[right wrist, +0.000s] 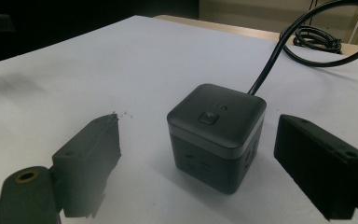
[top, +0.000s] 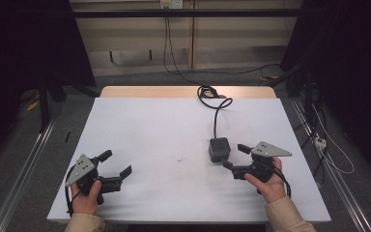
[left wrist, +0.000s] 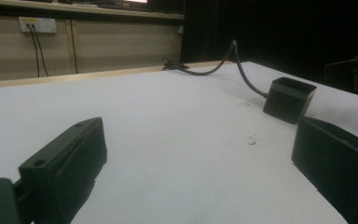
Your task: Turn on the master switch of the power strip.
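Observation:
A dark grey cube-shaped power socket (top: 219, 149) stands on the white table (top: 164, 130), right of centre, with a button on its top face (right wrist: 208, 116). Its black cable (top: 216, 108) runs back to a coil at the far edge. My right gripper (top: 235, 157) is open just right of the cube, and in the right gripper view the cube (right wrist: 216, 135) sits ahead, between the jaws, untouched. My left gripper (top: 116, 163) rests open near the front left with nothing between its jaws. From the left gripper view the cube (left wrist: 289, 99) lies farther off at the right.
A small dark speck (top: 179, 159) marks the table centre. The cable coil (top: 207, 92) lies on the wooden strip at the table's far edge. Beyond are a wall socket (left wrist: 37, 24), more cables on the floor and dark stands on both sides.

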`<state>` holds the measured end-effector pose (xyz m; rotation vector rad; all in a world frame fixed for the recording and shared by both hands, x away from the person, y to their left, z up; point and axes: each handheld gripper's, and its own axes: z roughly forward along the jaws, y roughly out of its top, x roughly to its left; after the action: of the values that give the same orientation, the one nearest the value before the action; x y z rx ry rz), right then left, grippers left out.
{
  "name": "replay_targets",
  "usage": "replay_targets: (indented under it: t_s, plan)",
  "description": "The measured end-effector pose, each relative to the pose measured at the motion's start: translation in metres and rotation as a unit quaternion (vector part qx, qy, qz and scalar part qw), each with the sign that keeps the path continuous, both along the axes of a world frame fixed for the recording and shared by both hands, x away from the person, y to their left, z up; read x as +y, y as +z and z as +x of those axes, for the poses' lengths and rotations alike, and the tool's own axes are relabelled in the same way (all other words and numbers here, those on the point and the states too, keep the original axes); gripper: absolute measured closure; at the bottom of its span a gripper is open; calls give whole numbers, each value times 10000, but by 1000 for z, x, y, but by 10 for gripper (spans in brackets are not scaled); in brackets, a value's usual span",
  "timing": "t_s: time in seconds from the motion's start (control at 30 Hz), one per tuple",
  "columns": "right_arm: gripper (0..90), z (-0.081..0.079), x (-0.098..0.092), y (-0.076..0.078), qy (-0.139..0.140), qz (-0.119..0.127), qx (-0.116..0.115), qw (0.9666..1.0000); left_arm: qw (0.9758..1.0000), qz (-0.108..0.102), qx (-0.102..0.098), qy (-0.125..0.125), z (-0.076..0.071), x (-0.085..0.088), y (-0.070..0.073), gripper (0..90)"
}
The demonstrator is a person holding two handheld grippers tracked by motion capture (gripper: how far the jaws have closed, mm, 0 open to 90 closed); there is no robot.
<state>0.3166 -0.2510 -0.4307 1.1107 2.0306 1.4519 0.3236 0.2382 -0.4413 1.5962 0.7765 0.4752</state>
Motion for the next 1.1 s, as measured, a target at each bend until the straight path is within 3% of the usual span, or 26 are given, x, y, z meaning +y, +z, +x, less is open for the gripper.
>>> replay_targets:
  t_s: [1.1]
  plan:
    - [129, -28, -36, -12, -168, -160, -69, 9997, 10000, 26, 3, 14, -1, 0, 0, 28]
